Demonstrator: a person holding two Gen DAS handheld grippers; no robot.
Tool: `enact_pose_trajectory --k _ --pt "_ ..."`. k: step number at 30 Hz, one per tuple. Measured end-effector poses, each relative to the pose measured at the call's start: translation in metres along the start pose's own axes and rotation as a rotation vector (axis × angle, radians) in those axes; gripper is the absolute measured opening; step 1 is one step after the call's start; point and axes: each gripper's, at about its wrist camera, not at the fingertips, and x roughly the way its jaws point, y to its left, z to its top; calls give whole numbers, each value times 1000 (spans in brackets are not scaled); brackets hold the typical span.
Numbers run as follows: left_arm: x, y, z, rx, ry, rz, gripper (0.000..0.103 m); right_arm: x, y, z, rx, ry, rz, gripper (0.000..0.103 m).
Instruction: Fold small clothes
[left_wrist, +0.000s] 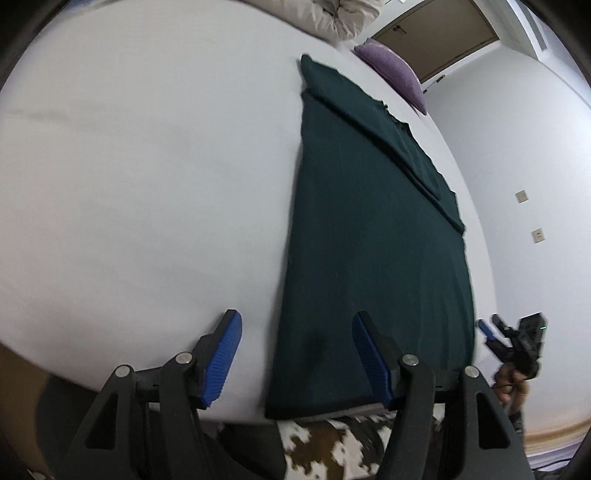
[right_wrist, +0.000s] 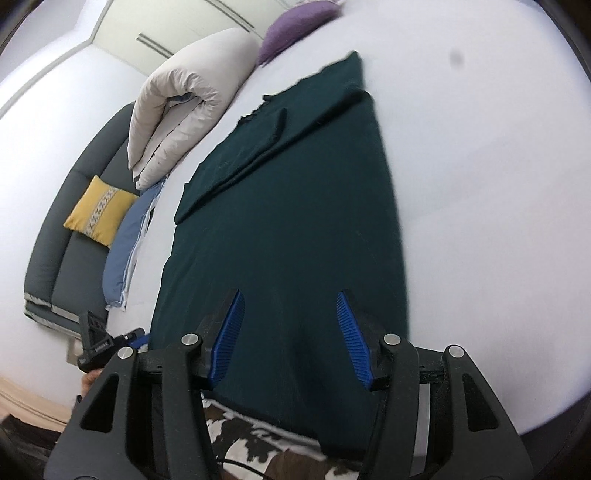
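Both sleeves lie folded onto the dark green garment (left_wrist: 369, 240). The left gripper (left_wrist: 297, 360) and right gripper (right_wrist: 290, 338) hover released at its near hem, which I judge needs pinching next.

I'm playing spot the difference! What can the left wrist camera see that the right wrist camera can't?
Only the left wrist view shows a brown door and wall switches. Only the right wrist view shows a grey sofa, a yellow cushion and a blue pillow. Both show the dark green garment lying folded lengthwise on the white bed, a purple cushion and both open grippers.
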Motion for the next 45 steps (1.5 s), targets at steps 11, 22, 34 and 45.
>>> enact_pose_trajectory --k 11,22,34,45 --pt "7 23 -7 -132 90 -207 60 -21 -40 -21 113 18 51 51" --pt "3 31 -15 -143 88 -237 46 -42 -55 -30 142 29 24 51" --pt "10 33 -18 -137 85 -187 10 -45 -75 -40 201 102 -1 51" --pt "13 25 -18 -93 93 -164 8 -26 -79 -58 279 177 60 41"
